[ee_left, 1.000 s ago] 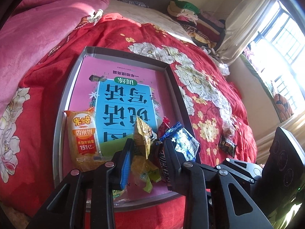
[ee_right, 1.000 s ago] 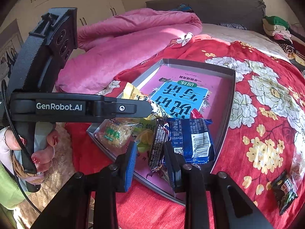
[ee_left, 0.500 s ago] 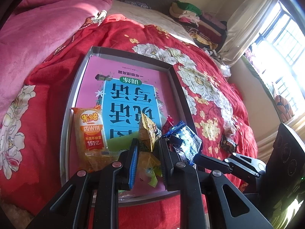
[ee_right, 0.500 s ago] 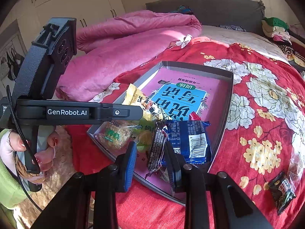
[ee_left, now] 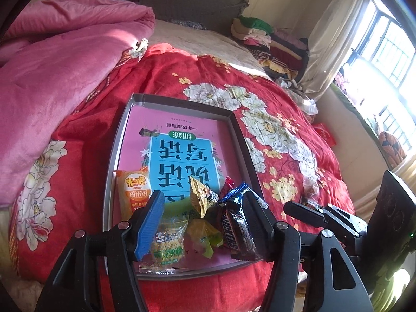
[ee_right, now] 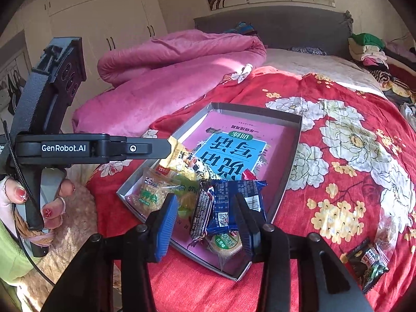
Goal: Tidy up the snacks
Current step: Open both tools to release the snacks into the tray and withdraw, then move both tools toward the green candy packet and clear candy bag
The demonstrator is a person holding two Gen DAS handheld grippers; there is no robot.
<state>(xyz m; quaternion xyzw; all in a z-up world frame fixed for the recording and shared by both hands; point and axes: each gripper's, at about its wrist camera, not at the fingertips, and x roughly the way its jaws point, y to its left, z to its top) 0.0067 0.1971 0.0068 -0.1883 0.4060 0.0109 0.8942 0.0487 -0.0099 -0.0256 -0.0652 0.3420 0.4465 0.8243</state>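
Now both of your tongs are letting go: a second back the left tongs were pinched on the yellow packet and the right tongs on the snacks at the tray's near corner, and both pairs of jaws are opening, pads clear of the wrappers, as your hands draw up and back. I read that as two drops finished, so both tongs are free for the next pick.

Nearest you, between the left jaws, lie the clear bag of green-labelled crisps, a yellow-green sweet packet and the Snickers bar, all resting in the grey tray. Just past the left blue pad stands the orange rice-cracker pack. The blue wafer pack sits between the right jaws, leaning on the pile. The snacks crowd the tray's near end, overlapping; its far end shows only the pink book cover.

Off to the right of the right tongs, a small dark packet lies loose on the red floral quilt, probably next.
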